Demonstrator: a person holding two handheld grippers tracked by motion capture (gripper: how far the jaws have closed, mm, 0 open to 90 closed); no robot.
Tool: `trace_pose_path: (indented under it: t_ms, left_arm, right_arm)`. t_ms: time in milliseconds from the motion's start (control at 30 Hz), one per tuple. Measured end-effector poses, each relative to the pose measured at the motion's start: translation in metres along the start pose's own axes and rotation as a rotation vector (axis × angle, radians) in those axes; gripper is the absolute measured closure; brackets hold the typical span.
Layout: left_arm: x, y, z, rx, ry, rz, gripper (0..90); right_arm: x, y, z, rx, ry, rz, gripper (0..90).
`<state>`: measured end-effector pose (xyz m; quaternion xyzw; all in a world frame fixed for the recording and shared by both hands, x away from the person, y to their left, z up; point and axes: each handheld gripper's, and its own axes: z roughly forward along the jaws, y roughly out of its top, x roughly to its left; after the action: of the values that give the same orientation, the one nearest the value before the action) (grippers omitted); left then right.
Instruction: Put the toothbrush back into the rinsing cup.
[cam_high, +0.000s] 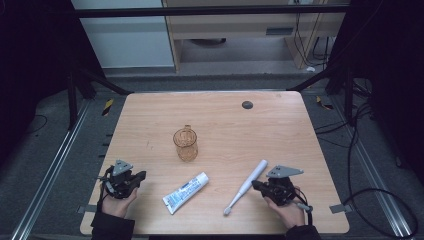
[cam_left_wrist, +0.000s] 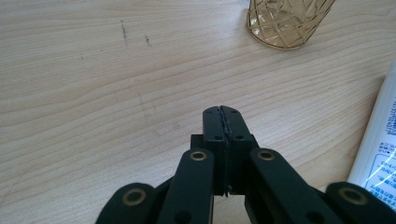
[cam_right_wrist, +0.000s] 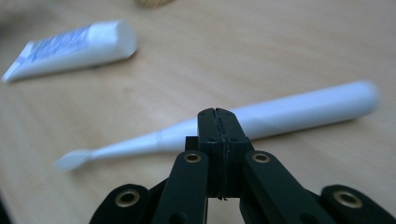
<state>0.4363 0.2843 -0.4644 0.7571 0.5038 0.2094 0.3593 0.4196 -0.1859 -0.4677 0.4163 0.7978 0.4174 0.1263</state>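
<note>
On the worktop (cam_high: 150, 120), left tongs (cam_left_wrist: 221, 112) pressed together, empty, near left edge. Toothpaste tube (cam_high: 186, 192) lies next, amber glass (cam_high: 185, 144) behind it. White toothbrush (cam_high: 246, 185) flat, just beside right tongs (cam_right_wrist: 217, 113), also pressed together, holding nothing.

Two hands in from near edge of table, dark sleeves at wrists. Left hand (cam_high: 119, 202) low at left, wrapped round left gripper (cam_high: 141, 175), jaws pressed flat together, nothing between, pointing toward table middle. Right hand (cam_high: 287, 210) at right, holding right gripper (cam_high: 255, 184), jaws likewise closed tight and empty, aimed leftward. Grey plate atop each gripper. Cable trailing from right gripper.
</note>
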Motion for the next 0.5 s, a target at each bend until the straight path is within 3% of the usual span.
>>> trace_pose_path:
  t_ms: [100,233,367,500]
  left_arm:
    - [0.001,0.000,0.001,0.003,0.004,0.002,89.4]
    - [0.002,0.001,0.001,0.002,0.013,0.000,89.4]
    - [0.003,0.001,0.001,-0.007,0.022,-0.004,89.4]
    - [0.005,0.001,0.000,-0.018,0.034,-0.003,89.5]
  right_arm:
    - [-0.019,0.009,-0.003,-0.058,-0.088,0.023,90.0]
    - [-0.036,0.013,-0.001,-0.069,-0.137,0.063,90.0]
    - [-0.055,0.020,0.012,-0.075,-0.164,0.093,90.0]
    - [-0.060,0.025,0.022,-0.066,-0.172,0.093,90.0]
